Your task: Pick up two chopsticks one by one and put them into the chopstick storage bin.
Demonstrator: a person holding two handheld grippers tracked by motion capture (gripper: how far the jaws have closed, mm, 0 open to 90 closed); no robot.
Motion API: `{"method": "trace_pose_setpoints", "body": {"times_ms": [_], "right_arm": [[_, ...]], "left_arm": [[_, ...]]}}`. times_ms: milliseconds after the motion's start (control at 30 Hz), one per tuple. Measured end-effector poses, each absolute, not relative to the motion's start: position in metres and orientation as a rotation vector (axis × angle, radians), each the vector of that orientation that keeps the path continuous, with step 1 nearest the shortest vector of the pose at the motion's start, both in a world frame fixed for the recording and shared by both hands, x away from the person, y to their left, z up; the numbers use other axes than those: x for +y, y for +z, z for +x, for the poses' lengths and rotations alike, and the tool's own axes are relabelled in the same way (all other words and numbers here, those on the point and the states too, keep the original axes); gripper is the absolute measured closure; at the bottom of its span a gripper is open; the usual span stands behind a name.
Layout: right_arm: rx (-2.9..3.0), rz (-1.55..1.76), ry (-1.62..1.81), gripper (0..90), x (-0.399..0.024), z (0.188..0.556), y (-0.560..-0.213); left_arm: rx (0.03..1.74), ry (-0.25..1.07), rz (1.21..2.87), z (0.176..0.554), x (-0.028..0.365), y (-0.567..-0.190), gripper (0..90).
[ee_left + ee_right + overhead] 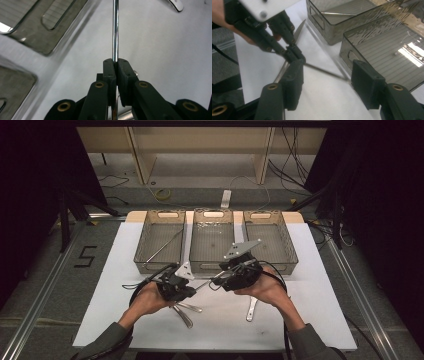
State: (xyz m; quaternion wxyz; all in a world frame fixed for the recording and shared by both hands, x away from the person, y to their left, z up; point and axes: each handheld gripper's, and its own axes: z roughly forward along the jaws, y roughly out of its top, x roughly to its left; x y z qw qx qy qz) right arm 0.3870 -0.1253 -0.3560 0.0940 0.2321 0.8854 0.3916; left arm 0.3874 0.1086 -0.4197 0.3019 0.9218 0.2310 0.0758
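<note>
Knife (115, 30) is clamped by its thin handle in the left claw (115, 65), above the near table (300, 320), blade out so it can be carried to the trays (212, 242). Right claw (325, 82) is held apart, nothing gripped: handover looks done.

thin metal rod (115, 30) cut off at top edge of left gripper view, lower end hidden between black jaws, utensil (176, 5) cropped at upper right
</note>
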Motion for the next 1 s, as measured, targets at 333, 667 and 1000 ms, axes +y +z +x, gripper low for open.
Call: {"method": "trace_pose_setpoints", "body": {"times_ms": [333, 667, 1000], "right_arm": [[2.577, 0.794, 1.186, 39.0, -0.148, 0.374, -0.379], [2.588, 0.892, 1.168, 35.8, -0.166, 0.363, -0.415], [2.585, 0.933, 1.160, 34.2, -0.170, 0.356, -0.430]], "left_arm": [[0.738, 0.225, 2.370, 0.397, 0.130, -0.412, 85.2], [0.819, 0.247, 2.299, 0.405, 0.146, -0.403, 85.1], [0.900, 0.280, 2.231, 0.424, 0.169, -0.387, 85.1]]}}
